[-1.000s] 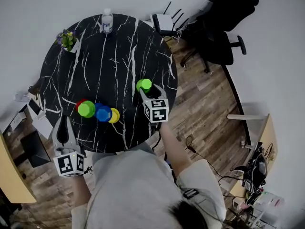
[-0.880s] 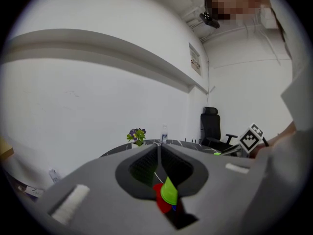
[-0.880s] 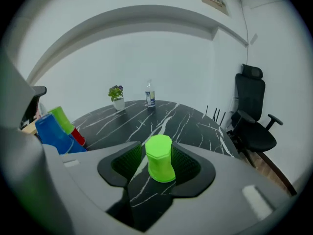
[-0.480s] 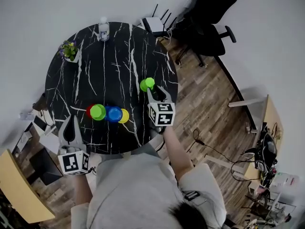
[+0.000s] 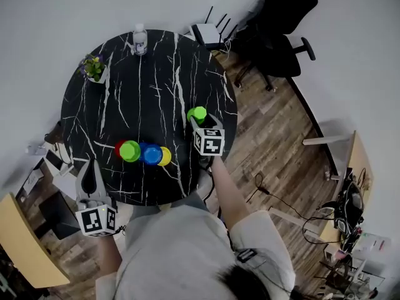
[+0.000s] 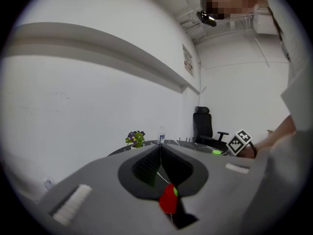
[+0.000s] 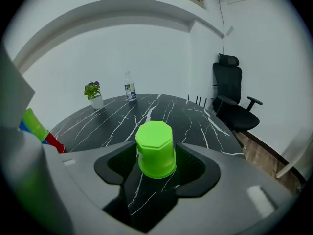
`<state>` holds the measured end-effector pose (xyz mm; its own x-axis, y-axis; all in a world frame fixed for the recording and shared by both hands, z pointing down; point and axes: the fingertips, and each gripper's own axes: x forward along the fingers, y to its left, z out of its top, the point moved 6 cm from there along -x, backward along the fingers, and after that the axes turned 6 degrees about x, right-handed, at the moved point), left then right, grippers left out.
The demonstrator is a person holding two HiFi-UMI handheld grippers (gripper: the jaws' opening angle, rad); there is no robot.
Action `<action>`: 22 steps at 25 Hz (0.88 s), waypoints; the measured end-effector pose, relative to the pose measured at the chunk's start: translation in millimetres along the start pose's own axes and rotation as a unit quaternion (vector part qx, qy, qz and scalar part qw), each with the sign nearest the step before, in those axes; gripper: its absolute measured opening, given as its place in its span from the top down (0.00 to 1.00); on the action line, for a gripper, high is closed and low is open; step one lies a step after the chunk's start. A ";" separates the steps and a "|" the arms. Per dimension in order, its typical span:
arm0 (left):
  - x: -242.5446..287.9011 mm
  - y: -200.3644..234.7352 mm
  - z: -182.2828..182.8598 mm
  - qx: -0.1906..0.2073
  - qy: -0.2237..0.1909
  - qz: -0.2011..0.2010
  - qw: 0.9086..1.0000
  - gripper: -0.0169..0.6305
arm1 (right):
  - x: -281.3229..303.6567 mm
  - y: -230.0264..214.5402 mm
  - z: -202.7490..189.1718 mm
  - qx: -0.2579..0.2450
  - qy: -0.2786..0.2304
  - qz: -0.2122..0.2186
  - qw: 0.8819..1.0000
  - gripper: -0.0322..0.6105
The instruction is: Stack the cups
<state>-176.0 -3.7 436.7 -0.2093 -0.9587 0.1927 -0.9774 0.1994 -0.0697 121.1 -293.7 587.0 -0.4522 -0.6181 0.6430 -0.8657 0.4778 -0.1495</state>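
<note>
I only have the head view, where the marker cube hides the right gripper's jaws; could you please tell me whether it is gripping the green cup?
Observer: No. In the right gripper view the green cup stands between the jaws of the right gripper, which have just been opening and now stand wide.
Operator: Thank you. Which way up is the cup?
Observer: Mouth down on the table, with its flat base on top.
Operator: And is the left gripper carrying anything?
Observer: No, the left gripper is shut, with nothing between its jaws.
</note>
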 end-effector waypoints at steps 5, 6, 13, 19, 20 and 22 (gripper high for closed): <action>3.5 -3.8 -1.1 -0.001 0.002 -0.001 1.000 0.88 | -12.1 9.3 7.3 -0.032 -0.009 0.014 0.999 0.61; 5.2 -4.0 -1.6 -0.002 0.001 -0.004 1.000 0.88 | -18.9 13.6 10.4 -0.038 -0.016 0.019 0.999 0.61; 22.7 -10.2 2.3 0.002 -0.018 -0.060 0.998 0.88 | -89.7 63.2 34.9 -0.042 -0.062 0.090 0.993 0.61; 29.1 -12.4 9.1 0.011 -0.034 -0.118 0.992 0.88 | -148.7 101.0 50.0 -0.024 -0.092 0.091 0.991 0.61; 29.4 -12.1 9.4 0.013 -0.035 -0.127 0.991 0.88 | -156.8 107.2 51.2 -0.021 -0.096 0.091 0.991 0.61; 28.8 -10.4 9.9 0.019 -0.037 -0.144 0.989 0.88 | -171.3 120.8 51.9 -0.021 -0.105 0.090 0.990 0.61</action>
<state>-171.6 -35.3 433.3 0.0823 -0.9871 0.1373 -0.9940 -0.0912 -0.0598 82.8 -162.4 419.8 -0.6362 -0.6351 0.4381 -0.7597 0.6147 -0.2122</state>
